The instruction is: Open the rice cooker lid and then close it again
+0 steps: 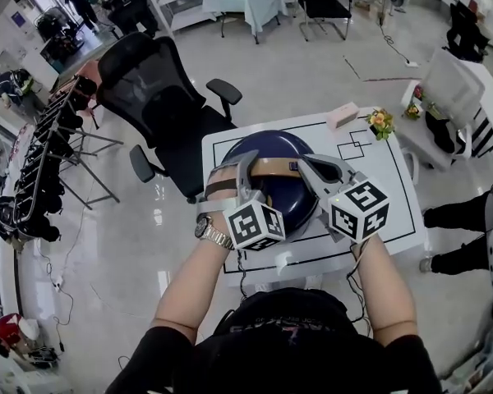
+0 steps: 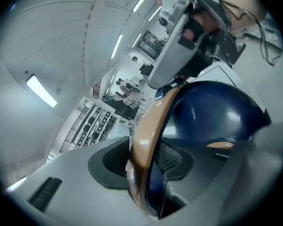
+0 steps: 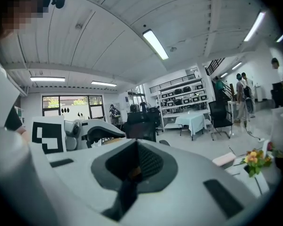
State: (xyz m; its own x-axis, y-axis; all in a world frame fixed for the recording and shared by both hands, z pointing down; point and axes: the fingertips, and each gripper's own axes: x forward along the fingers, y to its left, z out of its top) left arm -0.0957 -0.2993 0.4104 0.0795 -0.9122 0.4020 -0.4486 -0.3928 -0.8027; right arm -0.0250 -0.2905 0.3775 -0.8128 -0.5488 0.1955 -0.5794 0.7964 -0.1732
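Observation:
A dark blue rice cooker [image 1: 281, 194] with a domed lid [image 2: 212, 112] stands on the white table [image 1: 382, 183]. Its tan carrying handle [image 1: 273, 167] arches over the lid. My left gripper [image 1: 245, 171] is at the handle's left end. In the left gripper view the tan band [image 2: 146, 140] runs between the two pads, which are shut on it. My right gripper [image 1: 308, 167] lies over the handle's right end. In its own view the jaws [image 3: 132, 168] stand together; only a tan sliver shows in the slit. Whether they pinch it I cannot tell.
A pink box [image 1: 343, 115] and a small bunch of flowers [image 1: 381, 121] sit at the table's far edge. A black office chair [image 1: 160, 105] stands just beyond the table's left corner. A person's legs [image 1: 468, 212] are at the right.

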